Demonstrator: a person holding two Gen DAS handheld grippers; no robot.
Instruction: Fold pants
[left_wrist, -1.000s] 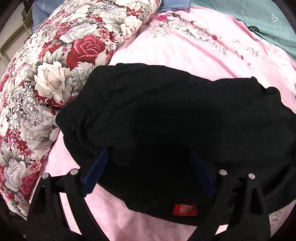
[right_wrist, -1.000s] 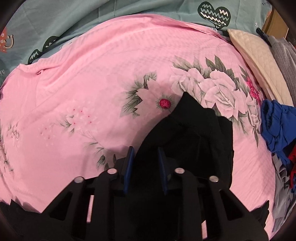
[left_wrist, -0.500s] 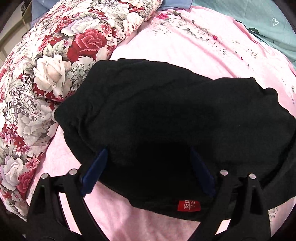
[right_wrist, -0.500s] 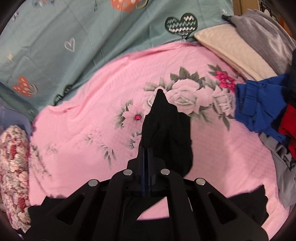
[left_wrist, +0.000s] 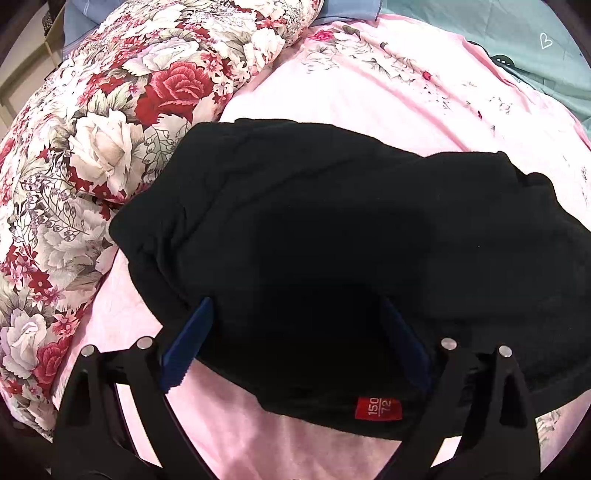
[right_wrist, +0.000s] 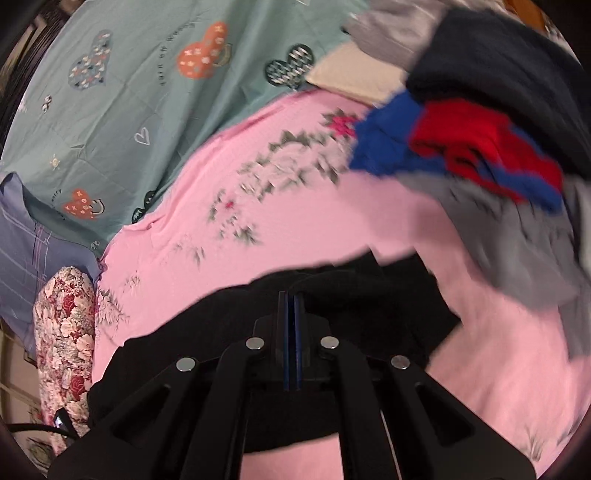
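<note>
Across the pink bedsheet (left_wrist: 369, 92) the black pants (left_wrist: 332, 229) are lying bunched, one edge touching the floral pillow (left_wrist: 110, 147). Over the waistband end, near its red size tag (left_wrist: 377, 408), the left gripper (left_wrist: 295, 336) is hovering with its jaws spread wide. The right gripper (right_wrist: 291, 317) is pinching a fold of the black cloth with its pads pressed together, its view smeared. I judge the thin pinch is risking a slip, dropping the fold crooked, and the cloth may be dragging toward the clothes pile (right_wrist: 480, 147).
</note>
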